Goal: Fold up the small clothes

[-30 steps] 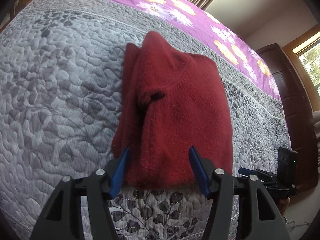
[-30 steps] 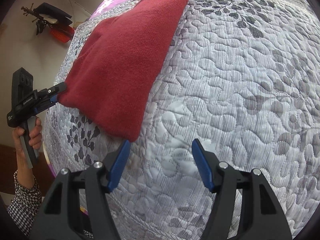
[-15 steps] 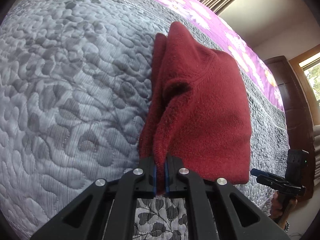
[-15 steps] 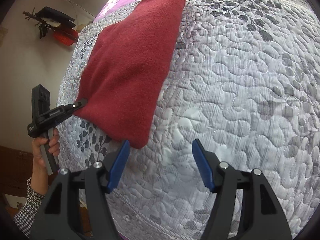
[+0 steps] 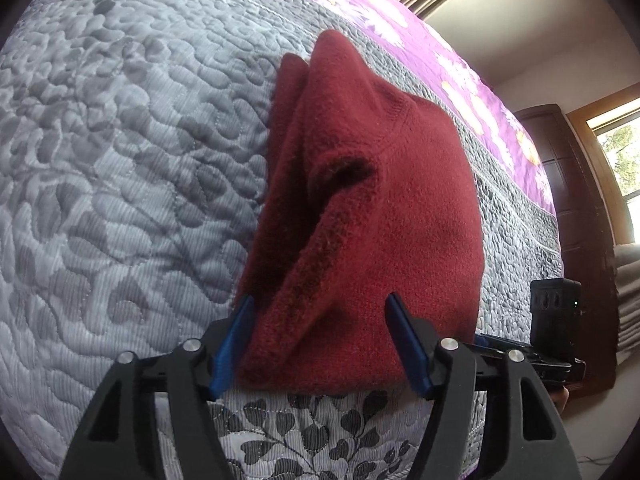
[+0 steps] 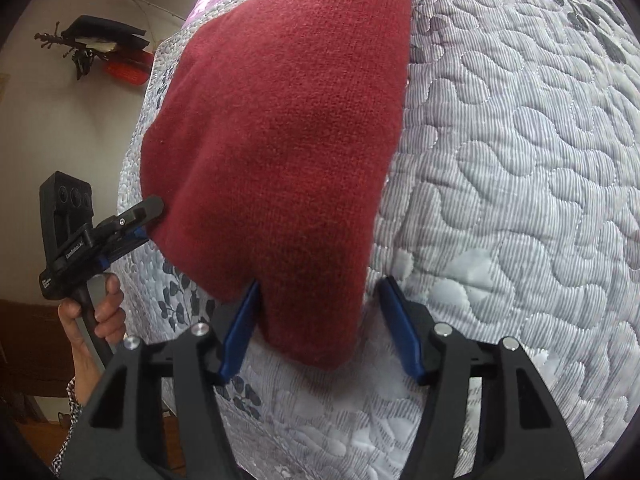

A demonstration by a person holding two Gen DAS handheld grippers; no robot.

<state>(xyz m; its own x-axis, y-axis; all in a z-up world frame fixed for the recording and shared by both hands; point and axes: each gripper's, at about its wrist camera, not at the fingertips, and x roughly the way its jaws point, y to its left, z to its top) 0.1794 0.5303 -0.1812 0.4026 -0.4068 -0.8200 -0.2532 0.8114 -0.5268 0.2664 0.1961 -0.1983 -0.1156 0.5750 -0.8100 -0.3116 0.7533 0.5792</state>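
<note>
Overall, grey quilted bedspread (image 5: pixel 120 160) bears red fleece garment (image 5: pixel 380 200); purple floral sheet (image 5: pixel 460 64) beyond. Left gripper (image 5: pixel 320 340) and right gripper (image 6: pixel 316 328) both spread, straddling its corners. Labels illegible.

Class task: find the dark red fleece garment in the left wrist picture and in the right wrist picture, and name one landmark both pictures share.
Left wrist view: the red fleece garment lies centre, its near edge between the open left tool.
Right wrist view: it fills upper centre, its corner between the open right tool.
Shared landmark: the grey quilted bedspread.
</note>
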